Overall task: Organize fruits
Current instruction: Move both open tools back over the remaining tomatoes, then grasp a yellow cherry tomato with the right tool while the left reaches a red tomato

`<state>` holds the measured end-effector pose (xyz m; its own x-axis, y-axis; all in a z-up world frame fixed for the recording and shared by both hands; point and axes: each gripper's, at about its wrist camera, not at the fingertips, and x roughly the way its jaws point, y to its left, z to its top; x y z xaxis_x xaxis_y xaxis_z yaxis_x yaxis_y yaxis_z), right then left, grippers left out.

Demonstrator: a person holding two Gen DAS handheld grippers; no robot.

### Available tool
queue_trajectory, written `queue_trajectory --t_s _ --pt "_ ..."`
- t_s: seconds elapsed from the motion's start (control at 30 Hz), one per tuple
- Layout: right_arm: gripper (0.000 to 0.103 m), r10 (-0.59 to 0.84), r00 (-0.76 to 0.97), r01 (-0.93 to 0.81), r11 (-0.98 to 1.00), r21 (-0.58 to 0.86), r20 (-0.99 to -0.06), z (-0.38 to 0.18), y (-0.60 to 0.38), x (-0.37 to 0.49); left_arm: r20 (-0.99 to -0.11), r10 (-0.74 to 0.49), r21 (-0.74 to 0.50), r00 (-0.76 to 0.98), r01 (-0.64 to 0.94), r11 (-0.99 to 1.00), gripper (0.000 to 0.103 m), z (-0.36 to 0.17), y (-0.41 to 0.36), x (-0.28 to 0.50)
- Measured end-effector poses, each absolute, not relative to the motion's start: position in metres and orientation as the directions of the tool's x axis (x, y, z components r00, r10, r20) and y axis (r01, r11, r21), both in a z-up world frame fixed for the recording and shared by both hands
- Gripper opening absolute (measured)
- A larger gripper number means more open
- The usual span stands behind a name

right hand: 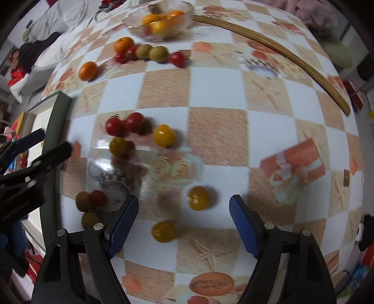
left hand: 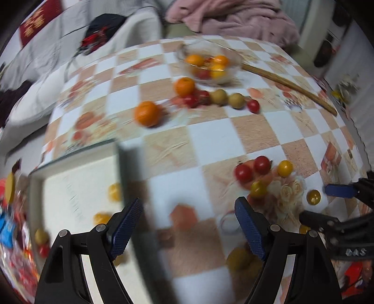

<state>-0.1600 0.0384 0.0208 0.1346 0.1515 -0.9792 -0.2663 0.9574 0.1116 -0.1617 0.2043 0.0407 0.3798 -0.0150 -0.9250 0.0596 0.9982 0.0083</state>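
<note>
Loose fruit lies on a checkered tablecloth. My right gripper (right hand: 183,211) is open and empty, with a yellow cherry tomato (right hand: 199,198) between its fingers and another (right hand: 164,231) just below. Red tomatoes (right hand: 126,125) and yellow ones (right hand: 164,135) lie ahead. My left gripper (left hand: 189,210) is open and empty, over the table beside a white tray (left hand: 70,187) that holds small yellow fruits (left hand: 114,191). A glass bowl (left hand: 210,62) with oranges stands at the back. Two oranges (left hand: 147,113), green fruits (left hand: 218,96) and red tomatoes lie before it.
A long wooden stick (right hand: 280,51) lies across the table's far right. A round metal lid (right hand: 114,184) sits near the right gripper's left finger. Bedding and clothes lie beyond the table (left hand: 233,21). Colourful packets (left hand: 14,233) sit left of the tray.
</note>
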Motion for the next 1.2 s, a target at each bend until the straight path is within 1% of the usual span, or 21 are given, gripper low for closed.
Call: queue_trajectory --t_s 0.13,0.27,0.47,0.87,1.03,1.1,1.2 --pt "0.083 0.168 0.14 -0.244 0.961 0.13 -0.976 0.018 0.028 -0.159 -0.934 -0.04 0.006 0.354 0.128 0.992 0.082 0.025 0.19 -0.154" --pt "0.083 0.167 0.149 -0.252 0.959 0.126 -0.975 0.015 0.024 -0.16 -0.937 -0.054 0.004 0.345 0.165 0.986 0.082 0.017 0.183 -0.15" --pt "0.083 0.165 0.16 -0.272 0.955 0.117 -0.973 0.011 0.022 -0.162 -0.926 -0.067 -0.022 0.372 0.123 0.992 0.082 0.019 0.18 -0.132" --pt "0.082 0.18 0.17 -0.285 0.95 0.127 -0.969 0.011 0.026 -0.156 -0.912 -0.04 -0.004 0.407 0.089 0.996 0.082 0.027 0.174 -0.112" --pt "0.082 0.186 0.172 -0.302 0.945 0.128 -0.967 0.013 0.022 -0.162 -0.922 -0.031 0.03 0.386 0.149 0.988 0.082 0.025 0.176 -0.128" --pt "0.081 0.184 0.169 -0.303 0.944 0.126 -0.968 0.01 0.023 -0.162 -0.93 -0.023 0.043 0.366 0.169 0.985 0.082 0.019 0.175 -0.131" --pt "0.074 0.159 0.187 -0.321 0.943 0.093 -0.969 0.01 0.03 -0.163 -0.93 -0.037 0.025 0.365 0.162 0.986 0.082 0.016 0.172 -0.127"
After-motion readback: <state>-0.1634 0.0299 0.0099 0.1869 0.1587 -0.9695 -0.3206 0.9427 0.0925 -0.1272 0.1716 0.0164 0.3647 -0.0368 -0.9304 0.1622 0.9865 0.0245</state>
